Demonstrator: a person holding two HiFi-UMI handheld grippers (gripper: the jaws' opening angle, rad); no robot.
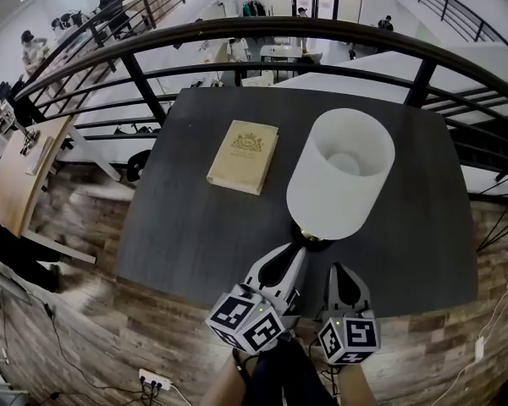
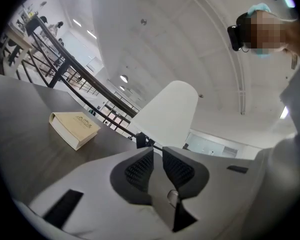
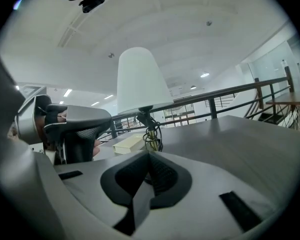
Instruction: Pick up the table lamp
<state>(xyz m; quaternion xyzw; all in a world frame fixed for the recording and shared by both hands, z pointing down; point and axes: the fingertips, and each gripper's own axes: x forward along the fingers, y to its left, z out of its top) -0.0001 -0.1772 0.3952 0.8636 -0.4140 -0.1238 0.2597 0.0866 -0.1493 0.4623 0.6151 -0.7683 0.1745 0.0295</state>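
The head view looks down into the table lamp (image 1: 340, 174), so it shows mostly the open top of the white shade and only a little of the dark fitting under it. The right gripper view shows the lamp from the side (image 3: 140, 81). The shade is upright and narrower at the top, and it sits on a thin stem (image 3: 150, 126) that has a dark cord (image 3: 152, 139) wound around it. In the left gripper view the shade (image 2: 167, 116) rises just behind the jaw tips, and the base cannot be seen.

The left gripper (image 1: 298, 252) points at the bottom of the lamp. Its own view (image 2: 157, 151) shows the jaws a narrow gap apart with nothing in the gap. The right gripper (image 1: 343, 269) is just beside it, at 3 o'clock from it. In its own view (image 3: 149, 156) the jaws are together and empty, and the lamp is a little ahead of them.

The lamp stands on the dark table (image 1: 195, 227), at about 4 o'clock from the table's middle and near the front edge, where both grippers come in at 6 o'clock. A cream book (image 1: 244, 156) lies flat at 10 o'clock from the lamp, apart from it. The table is bare at 3 o'clock from the lamp. A dark railing (image 1: 144, 83) runs behind the far edge at 12 o'clock, and wooden floor (image 1: 85, 311) borders the table at 6 and 9 o'clock.
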